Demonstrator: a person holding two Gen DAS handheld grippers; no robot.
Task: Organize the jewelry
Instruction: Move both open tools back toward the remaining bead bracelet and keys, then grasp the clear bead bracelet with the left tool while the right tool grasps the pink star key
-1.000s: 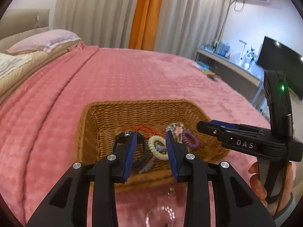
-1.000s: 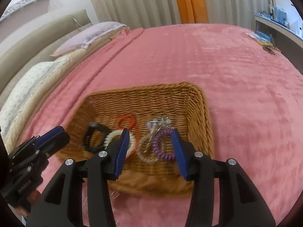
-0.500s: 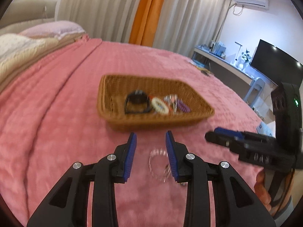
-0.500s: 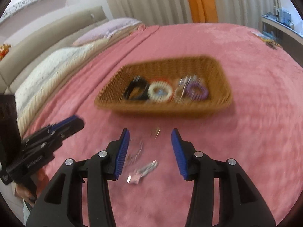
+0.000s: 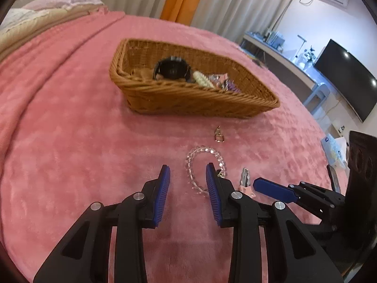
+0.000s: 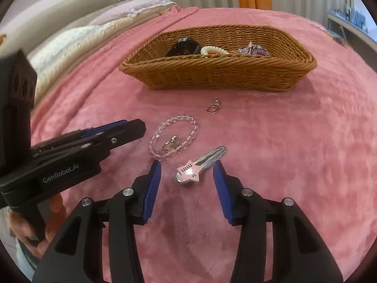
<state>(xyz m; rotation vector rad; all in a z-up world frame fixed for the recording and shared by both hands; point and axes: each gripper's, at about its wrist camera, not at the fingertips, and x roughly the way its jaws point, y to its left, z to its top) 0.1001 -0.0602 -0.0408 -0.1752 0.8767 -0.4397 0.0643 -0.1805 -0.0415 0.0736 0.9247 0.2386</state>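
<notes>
Hairclip (image 6: 200, 165) lying diagonally — star end nearest right hand-held gripper (image 6: 187, 173), jaws apart.

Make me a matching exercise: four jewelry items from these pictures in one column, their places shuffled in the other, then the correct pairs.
Items:
1. clear bead bracelet
2. star hair clip
3. black watch
4. small earring

Places:
A. inside the wicker basket
B. on the blanket between the open jaws of the right gripper
C. alone on the blanket just in front of the basket
D. on the blanket, ringed around a small silver piece

Pairs: 1-D, 2-B, 3-A, 4-C
</notes>
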